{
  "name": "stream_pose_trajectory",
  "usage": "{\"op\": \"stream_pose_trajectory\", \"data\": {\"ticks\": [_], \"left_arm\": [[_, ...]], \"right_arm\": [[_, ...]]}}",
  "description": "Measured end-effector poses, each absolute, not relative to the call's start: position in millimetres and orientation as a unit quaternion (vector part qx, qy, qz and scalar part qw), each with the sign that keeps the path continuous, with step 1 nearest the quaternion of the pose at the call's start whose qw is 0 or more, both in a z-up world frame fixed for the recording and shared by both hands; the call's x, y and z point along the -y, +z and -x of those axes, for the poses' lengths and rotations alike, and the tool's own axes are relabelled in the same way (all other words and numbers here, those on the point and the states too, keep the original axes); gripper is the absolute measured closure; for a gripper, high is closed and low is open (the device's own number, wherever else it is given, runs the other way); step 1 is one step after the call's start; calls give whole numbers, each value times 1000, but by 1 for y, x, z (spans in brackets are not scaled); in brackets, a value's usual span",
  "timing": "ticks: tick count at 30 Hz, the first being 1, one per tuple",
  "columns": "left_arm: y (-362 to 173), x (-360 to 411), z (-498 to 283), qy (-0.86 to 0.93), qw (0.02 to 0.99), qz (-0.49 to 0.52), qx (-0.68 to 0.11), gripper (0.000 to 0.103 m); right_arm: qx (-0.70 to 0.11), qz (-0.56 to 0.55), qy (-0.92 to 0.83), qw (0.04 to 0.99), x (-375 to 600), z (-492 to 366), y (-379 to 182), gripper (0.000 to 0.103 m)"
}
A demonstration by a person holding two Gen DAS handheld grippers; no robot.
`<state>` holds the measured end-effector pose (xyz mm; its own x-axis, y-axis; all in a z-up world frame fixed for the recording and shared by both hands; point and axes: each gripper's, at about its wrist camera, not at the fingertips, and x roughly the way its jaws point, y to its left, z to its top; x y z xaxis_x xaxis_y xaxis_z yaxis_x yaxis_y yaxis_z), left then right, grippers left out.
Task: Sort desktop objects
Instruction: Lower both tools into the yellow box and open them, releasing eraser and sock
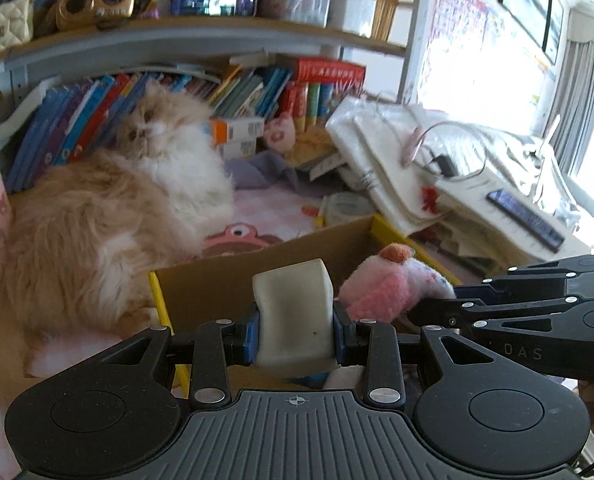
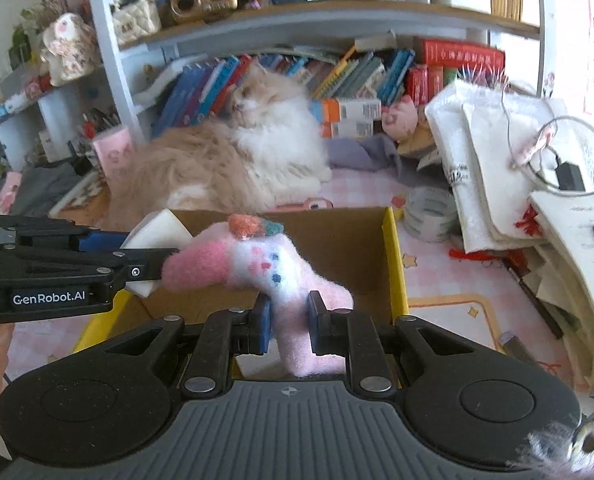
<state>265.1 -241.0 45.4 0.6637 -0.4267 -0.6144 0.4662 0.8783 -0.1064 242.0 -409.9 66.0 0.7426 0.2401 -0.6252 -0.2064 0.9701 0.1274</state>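
My left gripper (image 1: 295, 334) is shut on a white foam block (image 1: 293, 312), held upright over the near edge of an open cardboard box (image 1: 217, 284) with yellow flaps. Beside it on the right, my right gripper (image 2: 289, 326) is shut on a fuzzy pink and white sock (image 2: 265, 268) with an orange tuft, also above the box (image 2: 349, 248). The sock (image 1: 389, 284) and the right gripper's black fingers (image 1: 497, 308) show in the left wrist view. In the right wrist view the left gripper's fingers (image 2: 77, 256) and the block (image 2: 157, 228) enter from the left.
A fluffy orange and white cat (image 1: 109, 204) lies on the pink checked desk mat just behind the box. A tape roll (image 2: 429, 212) sits right of the box. Piled papers, cables and a phone (image 1: 525, 216) crowd the right side. Leaning books (image 2: 201, 88) line the shelf behind.
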Motion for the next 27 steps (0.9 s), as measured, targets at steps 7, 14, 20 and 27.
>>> {"op": "stream_pose_trajectory", "data": {"ticks": [7,14,20,27], "left_arm": [[24,249,-290,-241,904,-57,-348,70],[13,254,-302,-243,895,-79,-365,70],[9,255,-307,-240,892,-82,-374,68],[10,252,-306,-238,895,-72,-370,65]], "right_arm": [[-369,-8,110,923,404,-270,43,86],[-399,10,102,911,399,-291,27,86],[-410,9,99,907,398,-297,22,85],[-410,8,96,907,397,-299,20,81]]}}
